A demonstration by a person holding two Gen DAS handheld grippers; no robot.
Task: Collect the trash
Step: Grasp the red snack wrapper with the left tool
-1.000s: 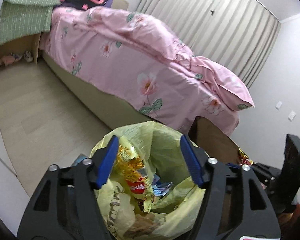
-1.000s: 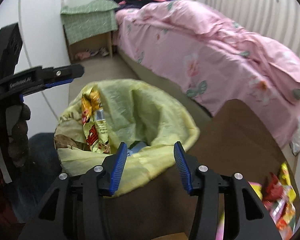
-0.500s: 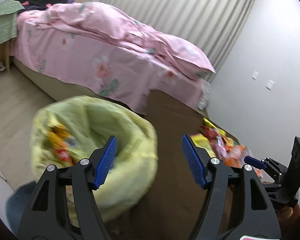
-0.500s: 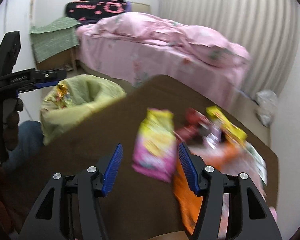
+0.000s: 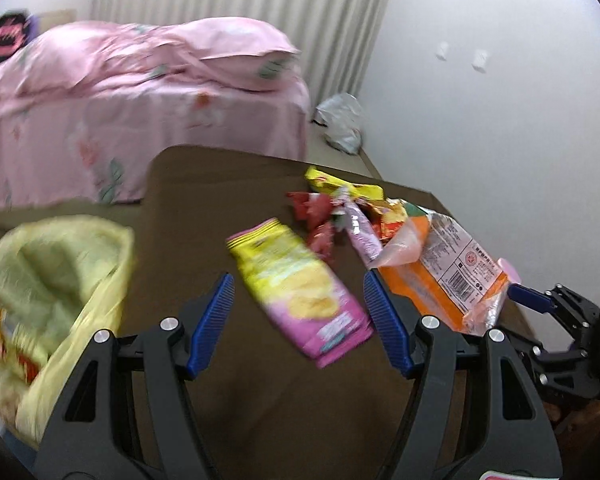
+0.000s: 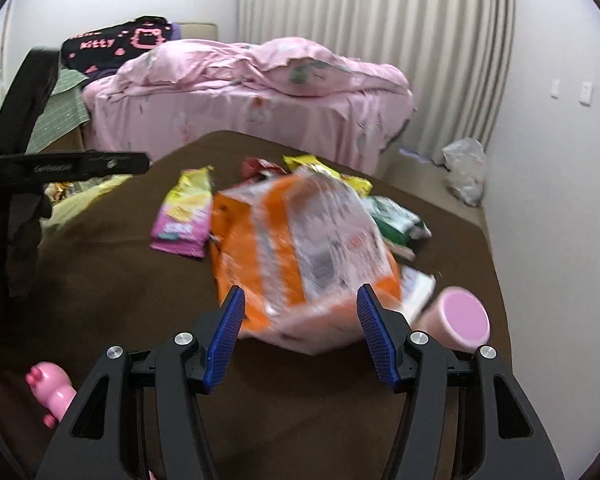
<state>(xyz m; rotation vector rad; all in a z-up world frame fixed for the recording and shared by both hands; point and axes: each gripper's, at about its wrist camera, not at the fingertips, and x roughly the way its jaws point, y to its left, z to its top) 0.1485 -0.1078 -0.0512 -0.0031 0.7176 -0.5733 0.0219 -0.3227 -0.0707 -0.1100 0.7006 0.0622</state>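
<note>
My left gripper hovers open over the brown table, and a pink and yellow snack bag lies flat just beyond its fingers. My right gripper is open too, with a large orange and clear bag lying right in front of its tips; nothing is gripped. Further back sits a pile of small red, yellow and purple wrappers. The yellow trash bag stands open off the table's left edge with wrappers inside.
A pink-lidded cup lies to the right of the right gripper, and a pink toy sits at the near left. A green wrapper lies behind the orange bag. The pink bed stands beyond the table, a white plastic bag on the floor.
Both grippers have swung right, away from the yellow trash bag and over to the table with the wrappers. The right gripper's jaws stand wider than a second ago.
</note>
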